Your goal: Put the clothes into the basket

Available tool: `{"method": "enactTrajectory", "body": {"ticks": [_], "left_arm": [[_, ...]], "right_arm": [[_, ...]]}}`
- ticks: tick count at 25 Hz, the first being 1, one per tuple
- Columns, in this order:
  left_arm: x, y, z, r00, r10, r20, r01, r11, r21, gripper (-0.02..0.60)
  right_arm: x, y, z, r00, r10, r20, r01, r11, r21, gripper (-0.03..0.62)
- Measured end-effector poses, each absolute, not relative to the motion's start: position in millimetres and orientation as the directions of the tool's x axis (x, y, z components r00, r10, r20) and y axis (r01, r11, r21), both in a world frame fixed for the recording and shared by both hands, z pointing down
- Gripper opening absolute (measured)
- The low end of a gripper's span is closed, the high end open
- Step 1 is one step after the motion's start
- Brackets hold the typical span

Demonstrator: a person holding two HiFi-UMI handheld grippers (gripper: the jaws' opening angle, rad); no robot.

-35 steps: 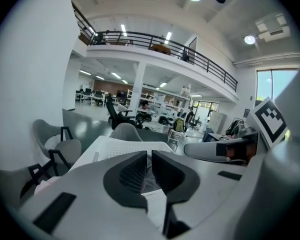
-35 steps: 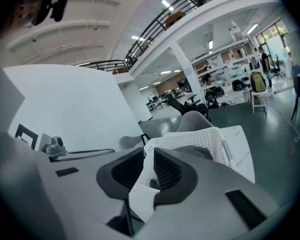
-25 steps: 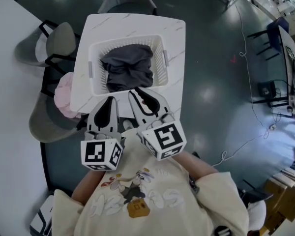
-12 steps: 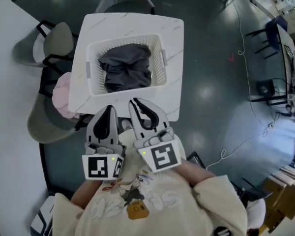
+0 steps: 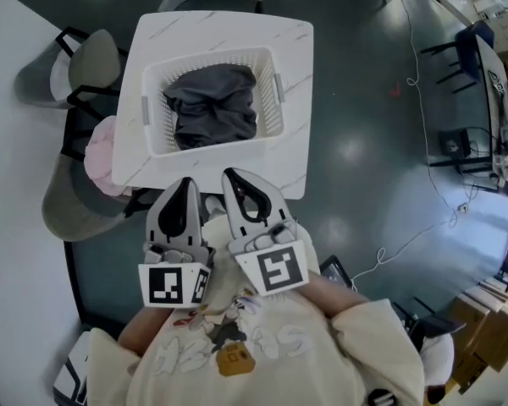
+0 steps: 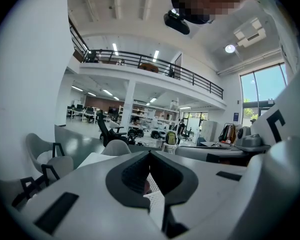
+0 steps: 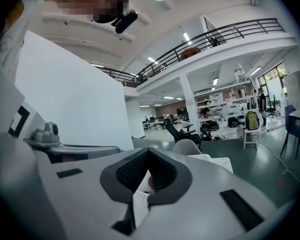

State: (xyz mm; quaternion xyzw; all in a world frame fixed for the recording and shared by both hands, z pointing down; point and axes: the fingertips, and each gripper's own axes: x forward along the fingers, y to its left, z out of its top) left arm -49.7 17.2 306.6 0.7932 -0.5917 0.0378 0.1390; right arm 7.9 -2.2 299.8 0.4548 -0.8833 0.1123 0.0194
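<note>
A white slatted basket [image 5: 271, 100] stands on a small white marble table [image 5: 292, 49], with dark grey clothes [image 5: 212, 108] heaped inside it. Both grippers are held side by side close to the person's chest, just short of the table's near edge. My left gripper [image 5: 184, 183] is shut with nothing in it, and in the left gripper view its jaws [image 6: 150, 155] meet at the tip. Beside it, my right gripper [image 5: 231, 175] is likewise shut and empty, jaws touching in the right gripper view [image 7: 147, 153]. Neither gripper touches the basket or the clothes.
A pink garment [image 5: 100, 152] lies on a grey chair [image 5: 63, 205] at the table's left. Another grey chair [image 5: 85, 62] stands behind it beside a large white table [image 5: 17, 184]. Cables [image 5: 406, 244] and desks [image 5: 491, 74] lie to the right on the dark floor.
Both grippers drew back from the table's edge toward the person's chest. The right gripper's jaws closed. The clothes stay in the basket.
</note>
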Motion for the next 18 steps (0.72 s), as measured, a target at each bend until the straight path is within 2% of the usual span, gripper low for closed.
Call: {"method": "enactTrajectory", "body": {"ticks": [3, 18], "left_arm": [[-48.6, 18.2, 307.3, 0.302, -0.925, 0.23, -0.948, -0.266, 0.177, 0.009], [-48.9, 22.1, 313.6, 0.303, -0.92, 0.25, -0.948, -0.263, 0.18, 0.009]], "right_arm": [[9.9, -1.8, 307.4, -0.578, -0.797, 0.175, -0.813, 0.547, -0.198, 0.006], [10.3, 2.6, 310.0, -0.579, -0.796, 0.176, -0.812, 0.545, -0.21, 0.005]]}}
